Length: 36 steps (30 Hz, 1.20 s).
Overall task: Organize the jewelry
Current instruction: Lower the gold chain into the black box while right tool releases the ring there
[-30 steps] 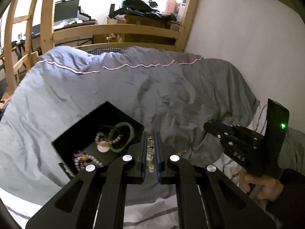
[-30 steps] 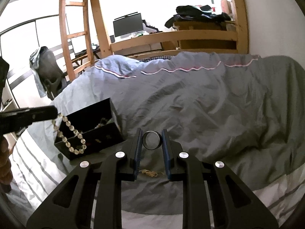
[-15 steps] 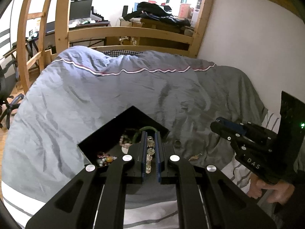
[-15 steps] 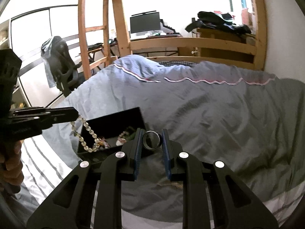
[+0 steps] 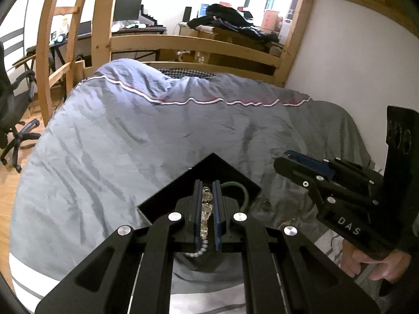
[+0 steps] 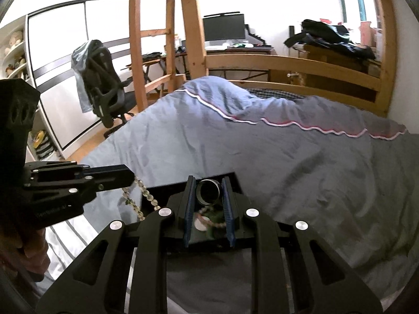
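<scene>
black box (image 5: pixel 183 185): open, on the grey duvet (image 5: pixel 131 130) of the bed, toward the bed's near edge; holds a green bangle (image 5: pixel 242 189) and, in the right wrist view, a pale bead bracelet (image 6: pixel 209 221) with a round white piece.

left claw (image 5: pixel 207 204): clenched on a clear bead bracelet (image 5: pixel 205 209), above the box; beads sit between the blue pads (image 5: pixel 197 209), a short strand trailing out behind them. in the right wrist view the bracelet (image 6: pixel 146 196) hangs in a loop from the claw tip (image 6: pixel 125 175) at the box's left edge.

right claw (image 6: pixel 208 191): grasping a silver ring (image 6: pixel 208 192) upright between its pads (image 6: pixel 188 204), over the box.

loose items: a small ring (image 5: pixel 267 204) and a thin gold chain (image 5: pixel 285 222) on the duvet, just right of the box.

surroundings: wooden bed rail (image 5: pixel 196 47), ladder (image 6: pixel 154 39), office chair (image 6: pixel 107 83), monitor (image 6: pixel 224 27) on a desk.
</scene>
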Available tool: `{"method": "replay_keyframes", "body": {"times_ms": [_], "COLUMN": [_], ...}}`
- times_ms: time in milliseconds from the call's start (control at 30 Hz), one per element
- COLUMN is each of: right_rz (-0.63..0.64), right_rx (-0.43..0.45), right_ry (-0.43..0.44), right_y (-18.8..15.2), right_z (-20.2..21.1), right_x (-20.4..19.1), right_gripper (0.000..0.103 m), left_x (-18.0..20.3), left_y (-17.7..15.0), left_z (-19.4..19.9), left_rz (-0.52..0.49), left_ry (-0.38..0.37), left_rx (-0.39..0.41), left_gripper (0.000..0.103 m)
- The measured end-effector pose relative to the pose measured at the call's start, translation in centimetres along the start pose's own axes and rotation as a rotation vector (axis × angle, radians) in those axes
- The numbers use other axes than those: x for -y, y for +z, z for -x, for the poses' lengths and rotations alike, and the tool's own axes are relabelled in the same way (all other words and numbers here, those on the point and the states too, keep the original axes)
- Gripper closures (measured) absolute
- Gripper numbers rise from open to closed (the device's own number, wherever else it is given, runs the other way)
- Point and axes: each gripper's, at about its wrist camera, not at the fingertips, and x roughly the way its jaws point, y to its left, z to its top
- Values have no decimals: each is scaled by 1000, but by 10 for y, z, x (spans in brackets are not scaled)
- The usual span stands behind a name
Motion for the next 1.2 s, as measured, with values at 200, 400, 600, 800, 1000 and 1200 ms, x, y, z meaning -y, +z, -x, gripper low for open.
{"method": "replay_keyframes", "body": {"times_ms": [200,400,600,800,1000,1200], "right_rz": [2,-9,-12,-28,-47,-73], "right_rx": [-45,-107,-137,-166,-201,-216], "right_ry": [5,3,4,21,10,9], "right_y": [8,5,-2,-6,-9,-13], "right_z": [-24,-46,-60,-70,-79,-80], "right_x": [-13,-14,-16,-14,-9,-2], "right_gripper": [82,82,82,82,82,64], "left_x": [-20,-22,-24,-24,-30,-30], "left_y": [1,-3,-7,-8,-10,-10], "left_z": [-8,-18,-25,-29,-31,-28], "left_rz": [49,57,62,64,88,95], "left_ry": [-5,-8,3,6,14,31], "left_rx": [-39,-74,-104,-124,-139,-120], "left_gripper": [95,95,95,95,95,83]}}
